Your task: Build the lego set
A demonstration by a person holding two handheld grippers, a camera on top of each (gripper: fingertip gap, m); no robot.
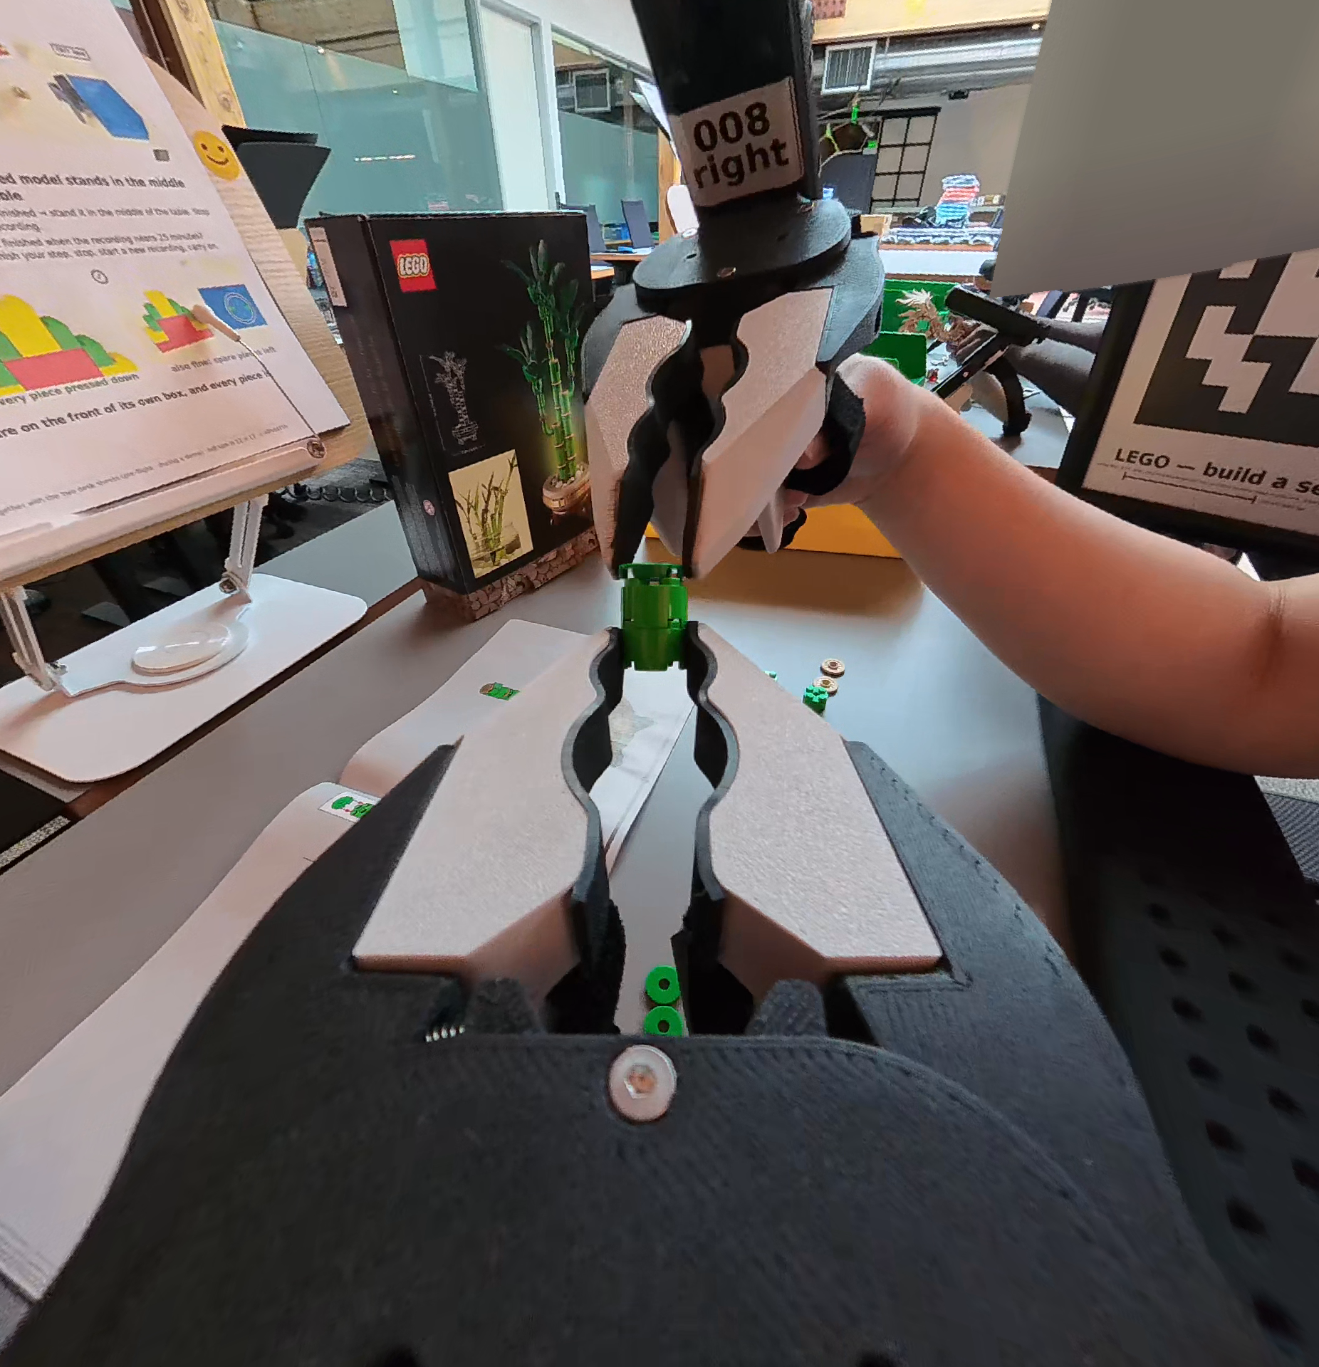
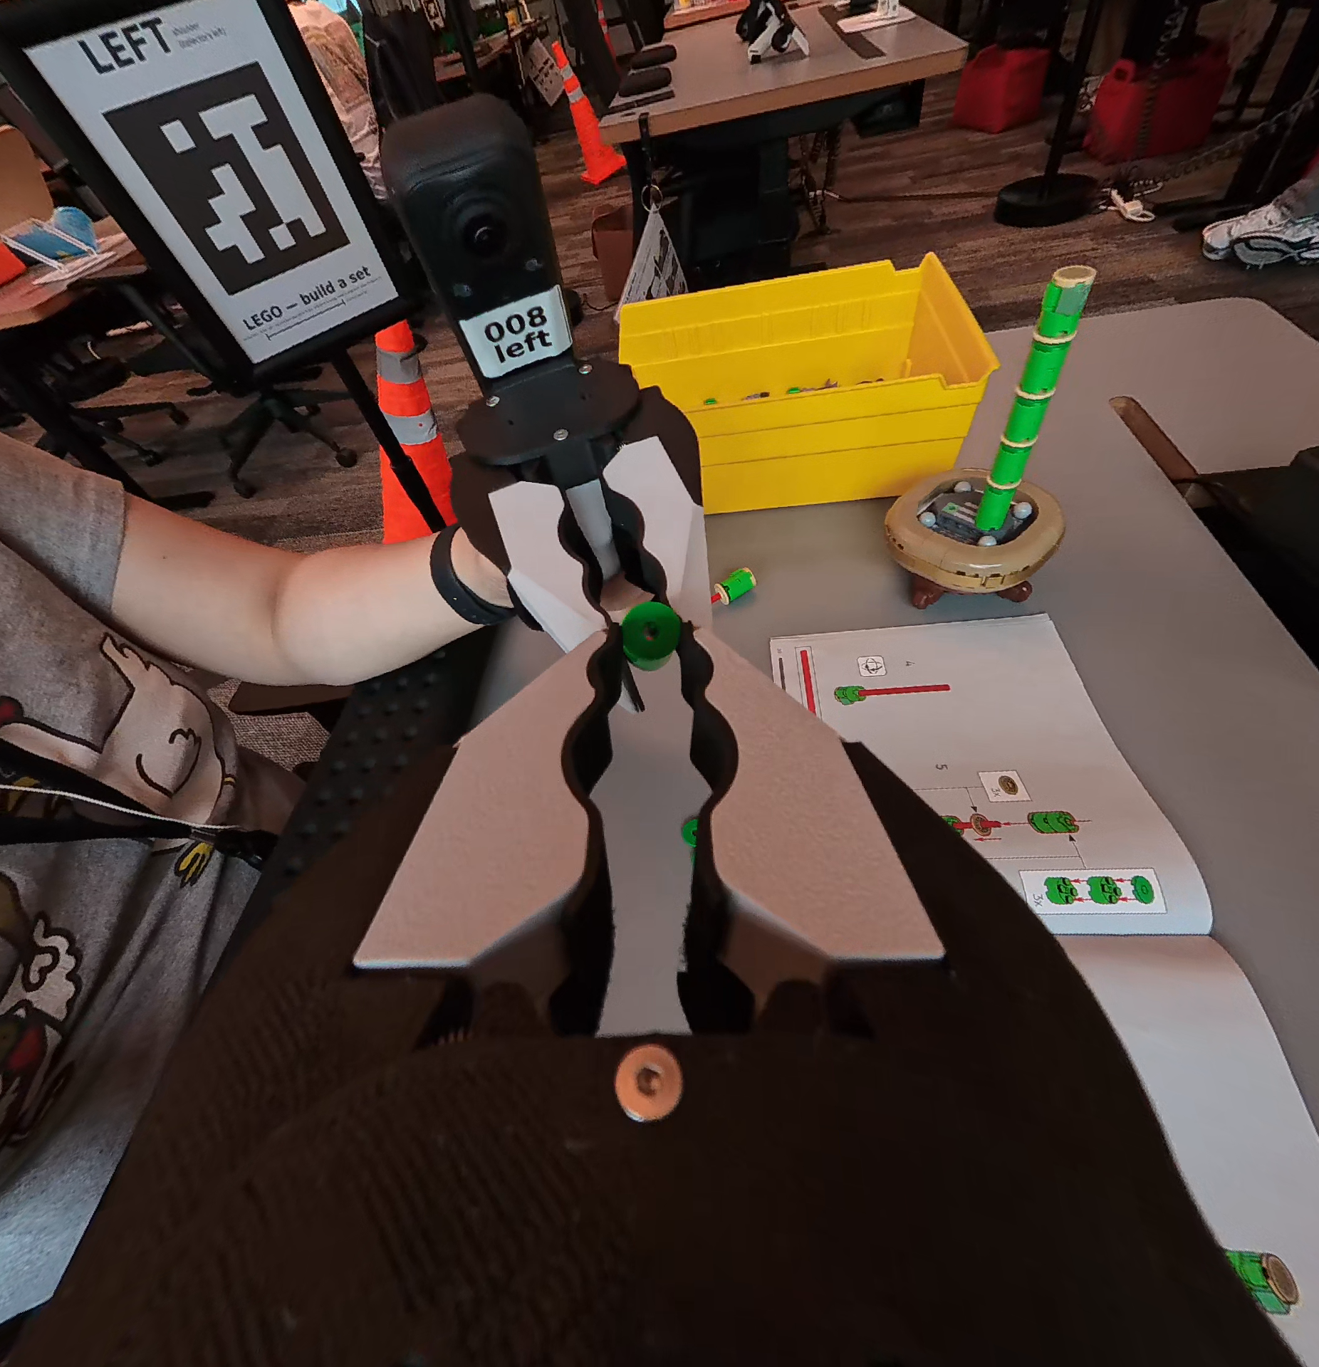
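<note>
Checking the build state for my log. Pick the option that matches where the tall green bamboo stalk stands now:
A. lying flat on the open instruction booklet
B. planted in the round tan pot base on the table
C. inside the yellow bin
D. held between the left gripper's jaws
B: in the right wrist view the green bamboo stalk rises from the round tan pot base, beside the yellow bin.

Green round lego stack (image 1: 650, 620) (upright, two cylinders joined) held above the table, between both grippers' tips.
</note>
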